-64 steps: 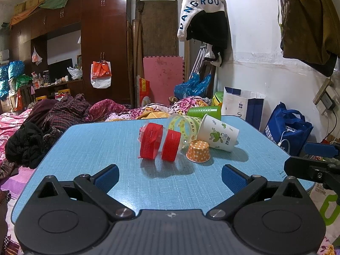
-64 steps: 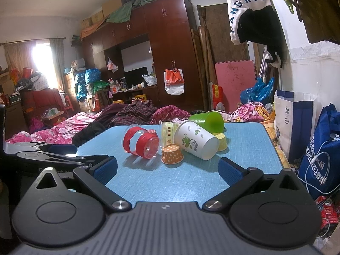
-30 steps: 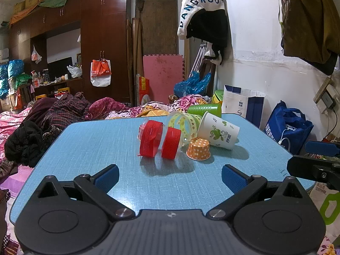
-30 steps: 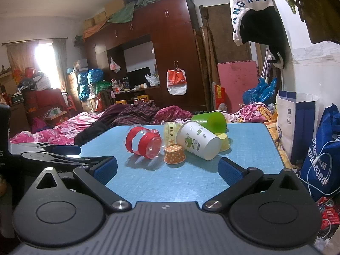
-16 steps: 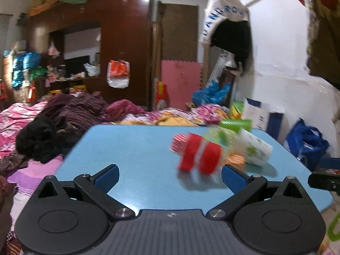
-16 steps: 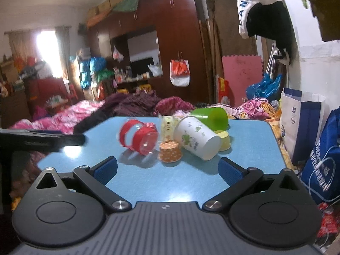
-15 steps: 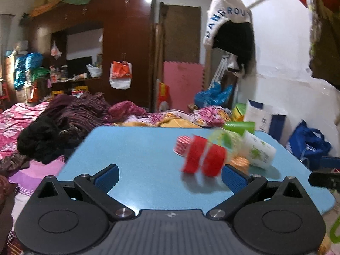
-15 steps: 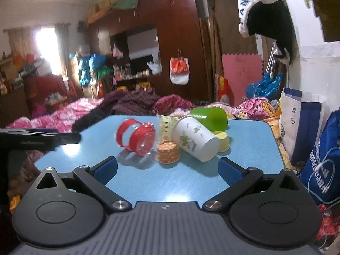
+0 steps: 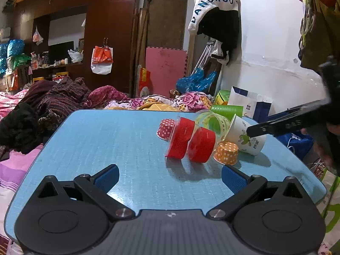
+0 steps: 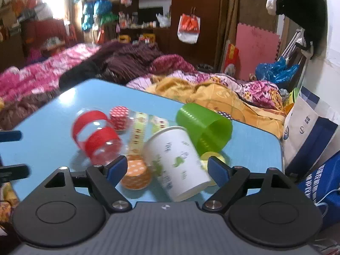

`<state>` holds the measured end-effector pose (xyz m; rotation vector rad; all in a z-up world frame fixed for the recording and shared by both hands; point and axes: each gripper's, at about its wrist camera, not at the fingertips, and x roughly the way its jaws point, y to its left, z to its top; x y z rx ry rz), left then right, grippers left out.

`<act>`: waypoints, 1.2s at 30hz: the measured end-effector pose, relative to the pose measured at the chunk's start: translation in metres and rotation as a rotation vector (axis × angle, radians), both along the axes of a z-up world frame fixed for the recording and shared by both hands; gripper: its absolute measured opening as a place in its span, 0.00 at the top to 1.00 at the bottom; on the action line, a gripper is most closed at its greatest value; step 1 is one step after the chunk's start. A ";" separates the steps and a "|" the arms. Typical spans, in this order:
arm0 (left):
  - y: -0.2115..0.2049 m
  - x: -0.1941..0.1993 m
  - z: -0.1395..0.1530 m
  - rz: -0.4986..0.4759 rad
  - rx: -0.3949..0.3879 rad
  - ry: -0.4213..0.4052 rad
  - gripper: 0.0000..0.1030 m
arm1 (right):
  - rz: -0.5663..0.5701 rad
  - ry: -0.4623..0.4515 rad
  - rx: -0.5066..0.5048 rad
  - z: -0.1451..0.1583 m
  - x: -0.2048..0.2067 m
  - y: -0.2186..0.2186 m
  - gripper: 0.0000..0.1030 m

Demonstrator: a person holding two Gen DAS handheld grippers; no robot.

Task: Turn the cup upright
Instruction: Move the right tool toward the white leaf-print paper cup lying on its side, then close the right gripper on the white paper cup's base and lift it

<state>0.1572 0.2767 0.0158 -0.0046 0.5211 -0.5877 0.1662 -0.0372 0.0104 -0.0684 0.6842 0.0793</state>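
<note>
Several cups lie in a heap on the blue table (image 9: 110,140). A white paper cup with green print (image 10: 176,159) lies on its side, its mouth toward me, in the right wrist view. My right gripper (image 10: 167,169) is open, with its fingers on either side of this cup, not touching it. The cup also shows in the left wrist view (image 9: 246,137), with a right gripper finger (image 9: 282,125) above it. My left gripper (image 9: 169,176) is open and empty over the table's near side.
Around the white cup lie a clear cup with red bands (image 10: 95,136), an orange dotted cup (image 10: 136,172), a green cup (image 10: 204,125), a red dotted cup (image 10: 120,118) and a clear cup with yellow-green bands (image 10: 140,131). Bags stand past the table's right edge (image 10: 281,148).
My right gripper has moved forward and down over the heap and now straddles the white paper cup. The left gripper has shifted a little; the cups lie as before.
</note>
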 end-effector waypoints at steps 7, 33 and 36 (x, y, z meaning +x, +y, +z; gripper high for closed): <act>0.002 0.006 -0.002 -0.001 -0.008 0.011 0.00 | 0.051 0.112 -0.038 -0.010 0.019 -0.008 0.22; -0.002 -0.008 0.003 -0.032 0.003 -0.028 0.00 | -0.048 0.126 -0.019 0.006 -0.038 0.005 0.42; 0.005 -0.009 0.008 -0.017 -0.007 -0.044 0.00 | -0.042 0.130 0.025 0.004 -0.054 0.028 0.42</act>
